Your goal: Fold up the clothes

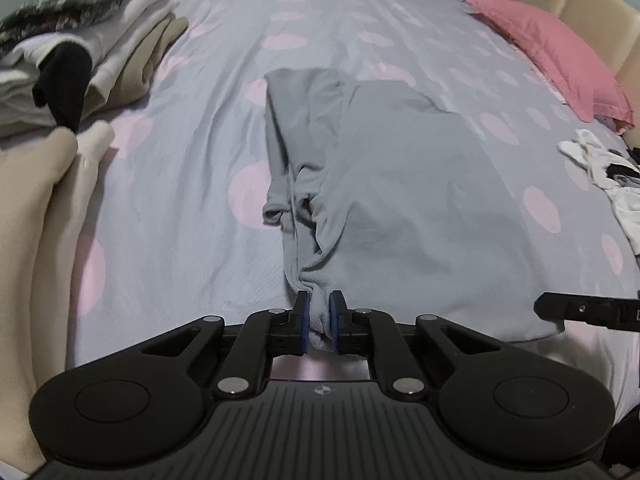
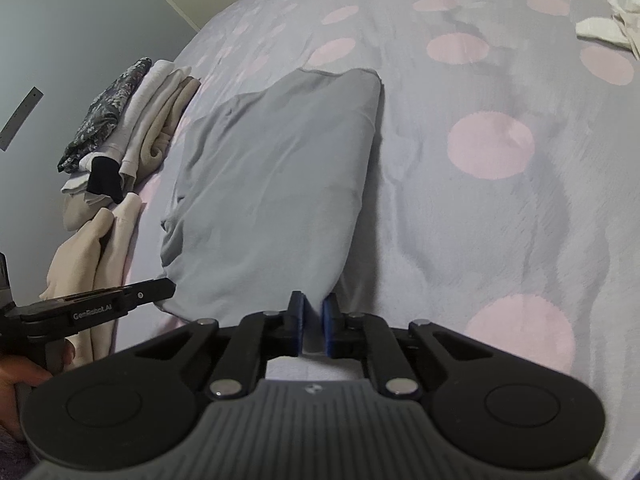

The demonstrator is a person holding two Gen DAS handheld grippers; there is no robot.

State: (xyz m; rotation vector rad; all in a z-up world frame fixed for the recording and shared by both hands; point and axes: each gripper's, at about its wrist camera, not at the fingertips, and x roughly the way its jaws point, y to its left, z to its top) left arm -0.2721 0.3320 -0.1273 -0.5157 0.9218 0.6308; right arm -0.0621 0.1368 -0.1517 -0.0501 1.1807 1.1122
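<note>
A grey garment (image 1: 400,200) lies spread along the bed, one side bunched into folds. My left gripper (image 1: 319,300) is shut on the garment's near left corner, with cloth pinched between its blue pads. In the right wrist view the same grey garment (image 2: 272,184) runs away from me. My right gripper (image 2: 313,303) is shut on its near right corner, and pale cloth shows between the pads. Each gripper's black finger shows at the edge of the other's view, the right one (image 1: 588,310) and the left one (image 2: 104,300), which a hand holds.
The bed cover (image 1: 192,160) is grey with pink dots. A stack of folded clothes (image 1: 80,40) sits at the left, with beige cloth (image 1: 40,220) nearer. A pink pillow (image 1: 552,52) and loose white and dark garments (image 1: 600,164) lie at the right.
</note>
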